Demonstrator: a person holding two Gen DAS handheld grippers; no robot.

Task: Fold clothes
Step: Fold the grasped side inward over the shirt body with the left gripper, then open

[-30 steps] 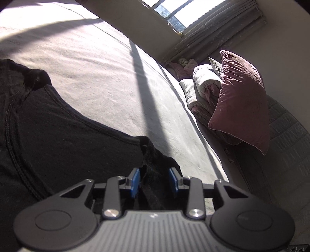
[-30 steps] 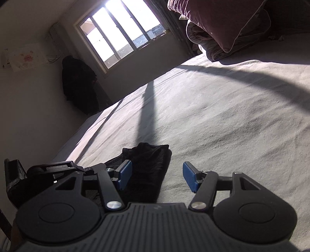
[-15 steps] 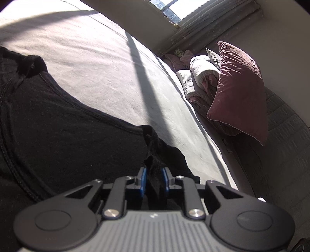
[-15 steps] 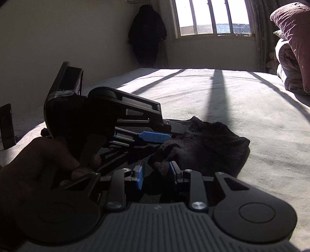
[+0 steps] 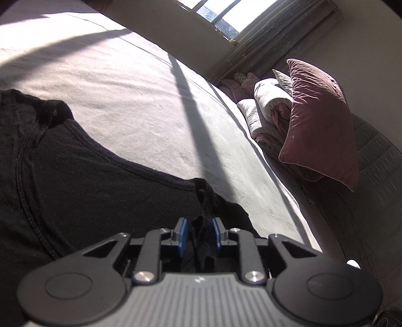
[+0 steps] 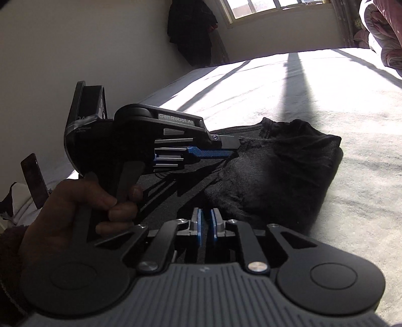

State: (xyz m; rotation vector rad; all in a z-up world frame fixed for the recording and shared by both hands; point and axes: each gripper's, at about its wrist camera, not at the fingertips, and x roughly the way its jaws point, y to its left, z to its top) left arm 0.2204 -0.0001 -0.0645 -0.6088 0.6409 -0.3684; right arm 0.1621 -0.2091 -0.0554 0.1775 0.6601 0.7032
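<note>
Gripping a bunched tuft of black cloth, the left claw (image 5: 198,235) has its blue pads set narrowly either side of the fabric; its jaws have just been opening a little from their tightest, yet the tuft stays pinched between them. The right claw (image 6: 206,226) has just been closing, and its pads stand nearly together over dark fabric. Whether any cloth is actually caught there I cannot tell, since the gap looks dark and thin.

Outward from both, the black garment (image 5: 83,181) lies on the bed (image 5: 140,105), spread flat to the left of the left claw with a curved seamed edge running away from it. In the right wrist view the same garment heaps into a folded lump ahead and to the right of the right claw, while the left claw, held by a hand (image 6: 75,208), reaches in from the left and bites the garment's near edge.

The two claws sit close together on the same near edge, so the coming fold probably turns on carrying that edge away across the bed, along the garment's length. Beyond, a maroon pillow (image 5: 319,120) leans on rolled bedding (image 5: 266,100) below the window (image 6: 276,10).
</note>
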